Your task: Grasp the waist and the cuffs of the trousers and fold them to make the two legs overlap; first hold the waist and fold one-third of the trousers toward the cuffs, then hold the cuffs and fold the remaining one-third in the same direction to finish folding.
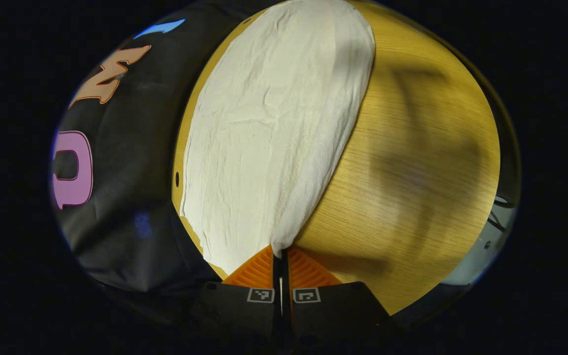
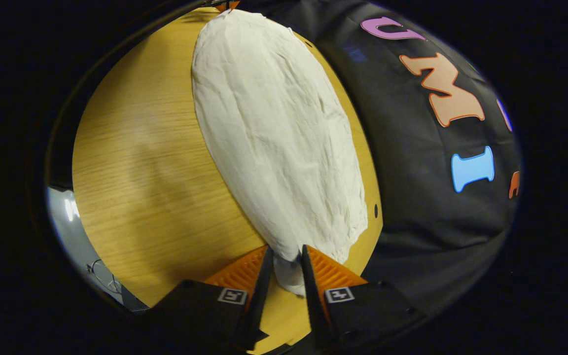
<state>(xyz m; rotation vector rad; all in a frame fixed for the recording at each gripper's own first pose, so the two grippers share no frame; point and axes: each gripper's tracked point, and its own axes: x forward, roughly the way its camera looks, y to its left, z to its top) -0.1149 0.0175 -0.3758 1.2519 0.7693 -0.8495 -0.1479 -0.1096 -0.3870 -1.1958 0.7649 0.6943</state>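
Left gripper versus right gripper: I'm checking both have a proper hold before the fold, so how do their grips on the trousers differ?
The left gripper has its fingers almost together, pinching a thin edge of the white trousers. The right gripper has a wider gap, with a thicker bunch of cloth between its fingers. The left one's cloth rises taut from the tips; the right one's cloth hangs down between the fingers. Both grip an end of the trousers over the wooden table.

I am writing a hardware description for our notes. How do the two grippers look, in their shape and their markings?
The left gripper and the right gripper look alike. Each has two wedge-shaped fingers with ribbed faces that taper toward the tips, mounted on dark, blocky bases. Each base carries a small square black-and-white marker, one per finger. I see no cables, hands or sleeves here.
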